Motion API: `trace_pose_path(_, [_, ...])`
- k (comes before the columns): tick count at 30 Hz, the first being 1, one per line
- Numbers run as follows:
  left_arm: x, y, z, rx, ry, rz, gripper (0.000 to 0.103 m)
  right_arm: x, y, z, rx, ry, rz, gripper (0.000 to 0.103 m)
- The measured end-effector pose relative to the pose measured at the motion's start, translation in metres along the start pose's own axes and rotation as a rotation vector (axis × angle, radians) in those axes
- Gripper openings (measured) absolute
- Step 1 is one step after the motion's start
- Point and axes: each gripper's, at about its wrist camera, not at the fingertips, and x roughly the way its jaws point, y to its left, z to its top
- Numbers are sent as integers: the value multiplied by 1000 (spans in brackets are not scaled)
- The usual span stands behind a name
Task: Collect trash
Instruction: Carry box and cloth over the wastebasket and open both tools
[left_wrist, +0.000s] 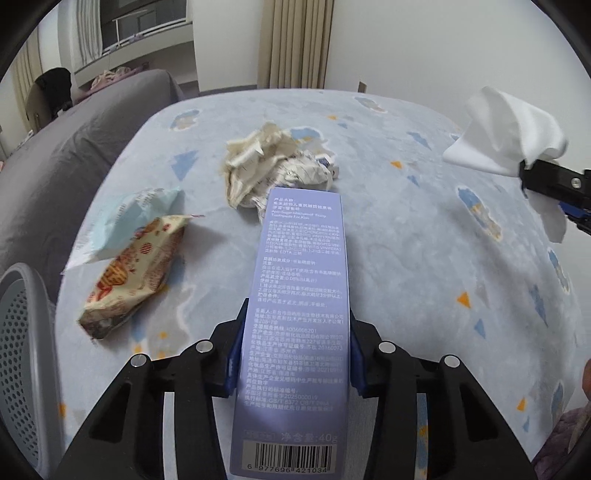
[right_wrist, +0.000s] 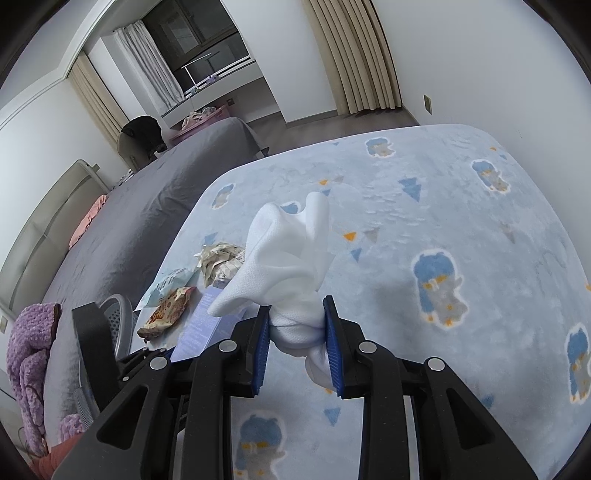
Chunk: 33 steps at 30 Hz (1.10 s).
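My left gripper (left_wrist: 295, 326) is shut on a long lilac toothpaste box (left_wrist: 299, 280), its blue pads pressing on the box's two long sides. The box points away over the pale blue patterned blanket (left_wrist: 424, 266). Beyond its far end lies a crumpled wad of paper (left_wrist: 273, 166). To the left lie a red-and-cream snack wrapper (left_wrist: 129, 284) and a pale blue wrapper (left_wrist: 129, 225). My right gripper (right_wrist: 297, 334) is shut on a white tissue (right_wrist: 291, 258), held above the blanket (right_wrist: 443, 221). In the left wrist view that tissue (left_wrist: 509, 136) hangs at the far right.
A grey perforated basket (left_wrist: 22, 350) stands at the blanket's left edge, also seen as the basket (right_wrist: 118, 317) beside the left gripper's body. A grey-covered bed (left_wrist: 74, 155) runs along the left. A purple knitted cloth (right_wrist: 29, 350) lies at the lower left.
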Motion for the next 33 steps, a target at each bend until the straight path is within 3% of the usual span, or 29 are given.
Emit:
trace_pose_path(7, [-60,27,8,-34,-112,20,43,10,33,2,-40,4,16,27])
trace_pose_path(12, [-99,71,6,-51,-171,101,43,19,69,-2,-92,13,39,27])
trace_pose_path(23, [-126,168,-27,-170,-188,242,43,44,159,-14,-233,46,103,27])
trace_pose_path(33, [-134,234,-65,-292,-175,373,43,98,253,-35,-345,121,225,27])
